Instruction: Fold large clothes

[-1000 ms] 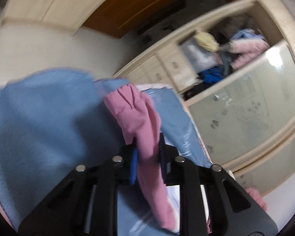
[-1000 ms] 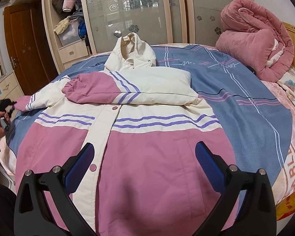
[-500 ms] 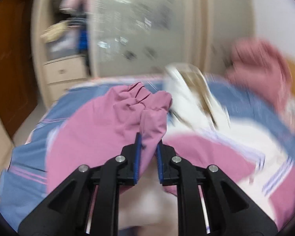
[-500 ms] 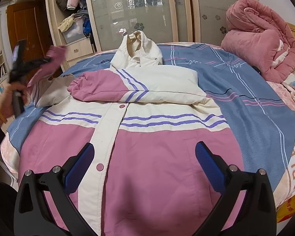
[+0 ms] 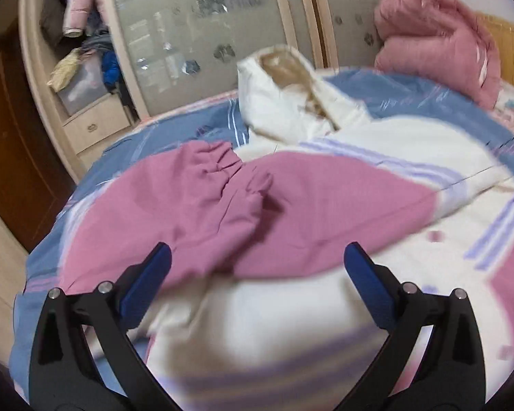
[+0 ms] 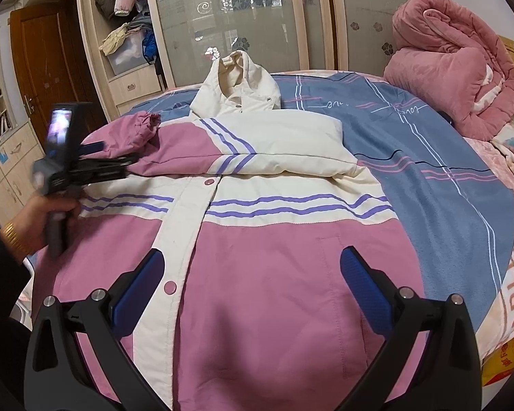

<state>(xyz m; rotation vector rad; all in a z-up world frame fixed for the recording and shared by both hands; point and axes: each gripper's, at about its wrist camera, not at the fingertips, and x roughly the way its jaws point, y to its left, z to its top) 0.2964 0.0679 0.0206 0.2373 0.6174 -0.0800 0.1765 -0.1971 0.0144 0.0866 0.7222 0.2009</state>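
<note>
One bed (image 6: pixel 438 185) fills both views, covered by a single blue sheet with thin pink and white lines. One wardrobe (image 6: pixel 257 17) with frosted sliding doors stands behind the bed's far edge, and its open section on the left holds a jumble of clothes. One rolled pink quilt (image 6: pixel 452 78) sits at the bed's far right corner.

The one jacket (image 6: pixel 257 257), pink and cream with purple stripes, lies face up across the bed, its hem at the near edge and its cream hood (image 6: pixel 240 85) toward the far edge. Both sleeves (two, each with a gathered pink cuff) are folded across the chest: the right-side sleeve (image 6: pixel 284 147) lies flat over the upper front, and the other sleeve (image 5: pixel 195 205) rests on top near the bed's left edge, its cuff bunched. Three pink snap buttons show down the cream placket.

The left gripper (image 5: pixel 257 274) hovers just above that left sleeve with its jaws spread wide, having just sprung apart, and nothing is pinched between the blue pads. A hand (image 6: pixel 48 215) wearing a gold bracelet holds it. The right gripper (image 6: pixel 252 287) hangs over the hem, jaws likewise wide apart and empty.
</note>
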